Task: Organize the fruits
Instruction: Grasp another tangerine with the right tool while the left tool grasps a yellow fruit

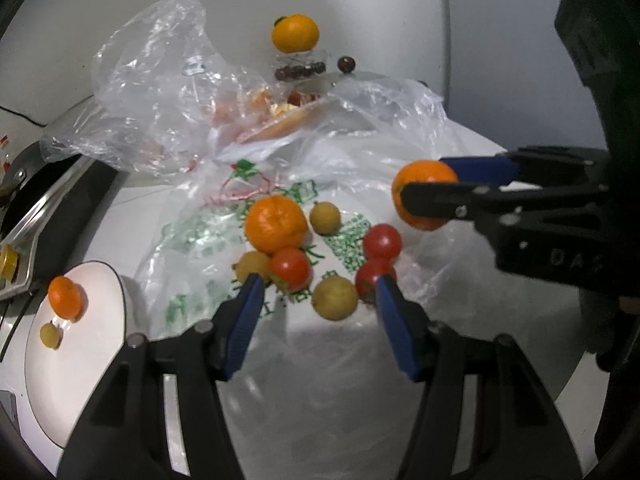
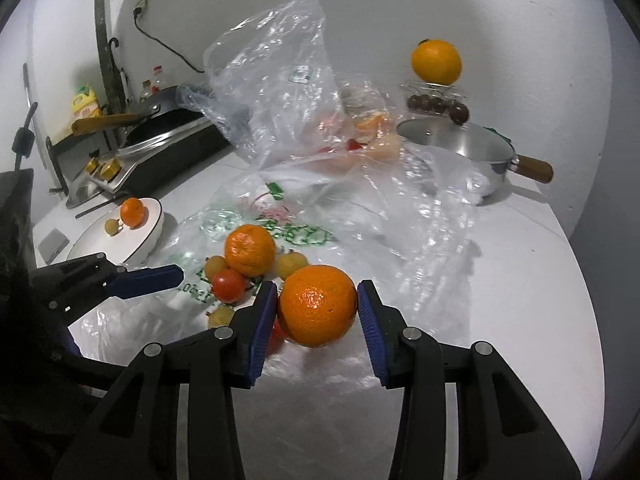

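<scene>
Fruit lies loose on a printed plastic bag (image 1: 256, 236), and you work it from both sides. Left of your left gripper (image 1: 318, 294), the white plate (image 1: 80, 380) already carries a small orange (image 1: 66, 297) and a yellow fruit (image 1: 51, 335). Your left gripper stands with jaws apart and nothing pressed between them; just ahead of its tips sit a red tomato (image 1: 291, 268) and a yellow-brown fruit (image 1: 334, 298), with a large mandarin (image 1: 275, 224) beyond. Pick one item only; the pile is tightly touching, so come down with one pad either side of the yellow-brown fruit and keep the bag film out of the pinch.

Your right gripper (image 2: 317, 306) is clamped on the held mandarin (image 2: 317, 305), both blue pads bearing on its sides, and the fruit appears clear of the counter. In my judgement this piece belongs on the plate; carry it across above the remaining pile and the other gripper, keep the squeeze no harder than it is, and set it down beside, not upon, the small orange.

Hidden or doubtful: the crumpled clear bag (image 2: 276, 92) behind veils further reddish and orange pieces that cannot be identified. A tomato under the held mandarin is mostly covered. Motion blur softens the left view, and whether bag film is caught on the pads cannot be told.
</scene>
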Motion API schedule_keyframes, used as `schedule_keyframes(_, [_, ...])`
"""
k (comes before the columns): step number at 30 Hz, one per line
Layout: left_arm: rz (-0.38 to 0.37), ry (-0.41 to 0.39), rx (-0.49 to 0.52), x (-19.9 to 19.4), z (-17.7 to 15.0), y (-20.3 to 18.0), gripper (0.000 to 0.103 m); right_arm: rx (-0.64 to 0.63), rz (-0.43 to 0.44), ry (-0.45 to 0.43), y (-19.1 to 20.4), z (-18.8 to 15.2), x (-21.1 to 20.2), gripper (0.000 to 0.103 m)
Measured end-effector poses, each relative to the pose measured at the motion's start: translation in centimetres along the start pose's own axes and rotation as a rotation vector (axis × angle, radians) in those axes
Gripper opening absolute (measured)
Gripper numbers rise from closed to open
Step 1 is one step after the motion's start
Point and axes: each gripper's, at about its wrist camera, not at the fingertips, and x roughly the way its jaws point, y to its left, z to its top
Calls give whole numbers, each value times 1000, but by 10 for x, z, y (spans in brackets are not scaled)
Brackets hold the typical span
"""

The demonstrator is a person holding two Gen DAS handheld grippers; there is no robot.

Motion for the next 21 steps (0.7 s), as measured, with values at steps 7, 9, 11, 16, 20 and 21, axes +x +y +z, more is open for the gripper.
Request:
schedule_keyframes(7, [1, 56, 19, 12, -1, -3, 45, 23, 7, -9, -13, -5, -3, 44])
schedule_keyframes(9, [-7, 68, 23, 14, -2, -4, 40, 23, 8, -10, -13, -5, -3, 44])
schedule_keyframes(11, [-15, 78, 32, 16, -3, -6, 36, 24, 9, -14, -14, -6, -5, 44])
schedule_keyframes(16, [-36, 93, 53, 20, -1, -9, 22, 42, 13, -20, -16, -9, -6, 44])
schedule_keyframes(20, [-38, 91, 57, 20, -1, -11, 17, 47, 11, -26, -17, -9, -8, 44])
schedule_keyframes(21, [-39, 88, 56, 19, -1, -11, 16, 47, 8, -27, -16, -9, -9, 44])
